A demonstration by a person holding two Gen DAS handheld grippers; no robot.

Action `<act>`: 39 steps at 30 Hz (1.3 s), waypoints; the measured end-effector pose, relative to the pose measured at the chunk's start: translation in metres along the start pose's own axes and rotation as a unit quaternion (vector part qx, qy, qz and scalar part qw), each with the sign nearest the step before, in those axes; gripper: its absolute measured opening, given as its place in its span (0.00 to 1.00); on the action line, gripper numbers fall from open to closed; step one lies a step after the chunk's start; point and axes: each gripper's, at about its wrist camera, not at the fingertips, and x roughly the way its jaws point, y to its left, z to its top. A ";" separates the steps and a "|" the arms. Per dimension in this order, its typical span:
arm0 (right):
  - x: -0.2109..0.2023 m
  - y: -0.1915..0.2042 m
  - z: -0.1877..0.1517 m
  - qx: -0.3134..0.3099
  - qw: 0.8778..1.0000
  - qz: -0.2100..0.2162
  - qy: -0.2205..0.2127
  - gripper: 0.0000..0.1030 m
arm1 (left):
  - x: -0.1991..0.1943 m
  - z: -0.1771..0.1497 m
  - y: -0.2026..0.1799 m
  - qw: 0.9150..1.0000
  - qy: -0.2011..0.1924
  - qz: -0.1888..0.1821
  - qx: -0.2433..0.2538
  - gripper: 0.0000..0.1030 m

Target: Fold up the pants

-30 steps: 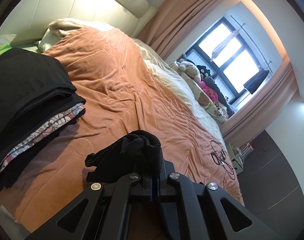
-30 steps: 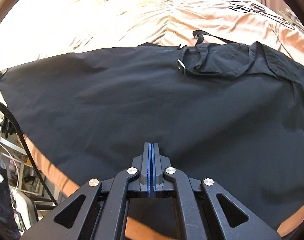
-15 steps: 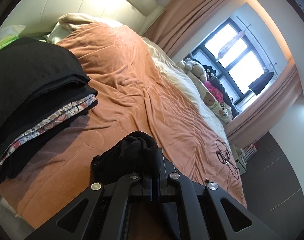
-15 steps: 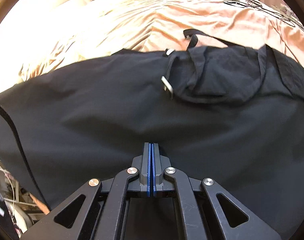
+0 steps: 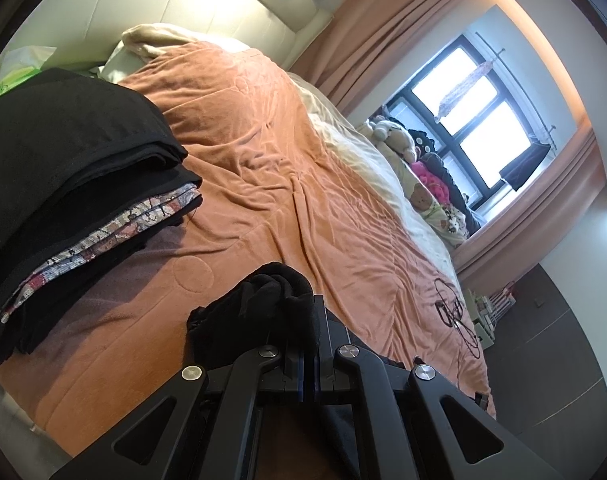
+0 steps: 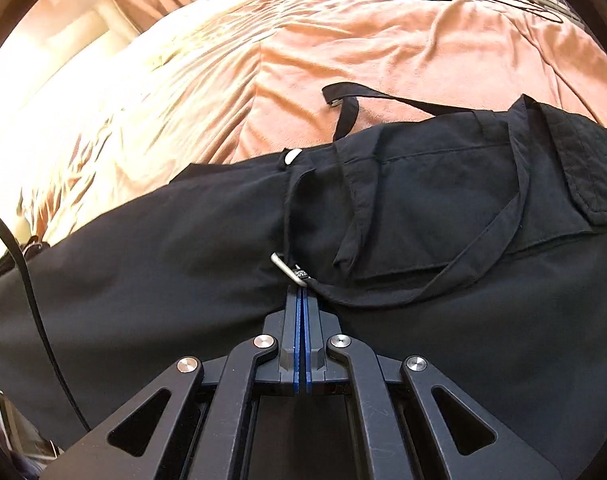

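Note:
The black pants (image 6: 443, 216) lie spread across the orange bedspread (image 6: 343, 40) in the right wrist view, with straps, a cargo pocket and a metal buckle (image 6: 287, 270) on top. My right gripper (image 6: 302, 300) is shut, its tips at the buckle, resting on the fabric; whether it pinches cloth I cannot tell. In the left wrist view my left gripper (image 5: 309, 320) is shut on a bunched end of the black pants (image 5: 263, 304), held above the bedspread (image 5: 303, 200).
A stack of folded dark clothes (image 5: 63, 184) with one patterned piece sits at the left of the bed. Stuffed toys (image 5: 415, 168) line the far side under the window. A black cable (image 5: 455, 320) lies on the bedspread. A black cord (image 6: 35, 300) hangs at the left.
The right gripper has moved forward over the pants toward the buckle and pocket. The left gripper, still holding the bunched fabric, has shifted slightly, so the folded stack sits farther left in its view.

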 end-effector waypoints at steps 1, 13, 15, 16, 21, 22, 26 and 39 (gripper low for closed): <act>0.000 0.001 0.000 0.000 1.000 -0.002 -0.002 0.00 | 0.000 0.000 0.000 1.000 0.000 0.000 0.000 0.02; -0.020 0.010 -0.032 -0.028 0.999 -0.004 0.018 0.00 | -0.011 0.010 -0.039 0.999 -0.010 -0.033 0.021 0.02; -0.028 0.013 -0.047 -0.035 0.999 -0.002 0.023 0.00 | -0.015 0.013 -0.054 0.998 -0.014 -0.044 0.032 0.02; -0.033 0.014 -0.055 -0.039 0.999 -0.005 0.021 0.00 | -0.017 0.014 -0.060 0.998 -0.015 -0.049 0.036 0.02; -0.059 0.014 -0.080 -0.043 0.999 -0.008 0.016 0.00 | -0.028 0.020 -0.101 0.995 -0.024 -0.074 0.065 0.02; -0.064 0.013 -0.083 -0.040 0.999 -0.006 0.014 0.00 | -0.031 0.021 -0.110 0.994 -0.026 -0.079 0.072 0.02; -0.088 0.004 -0.093 -0.031 1.000 -0.006 0.000 0.00 | -0.037 0.020 -0.142 0.990 -0.029 -0.099 0.093 0.02; -0.178 -0.044 -0.118 -0.005 0.997 0.022 -0.078 0.75 | -0.042 0.010 -0.250 0.973 -0.024 -0.154 0.169 0.02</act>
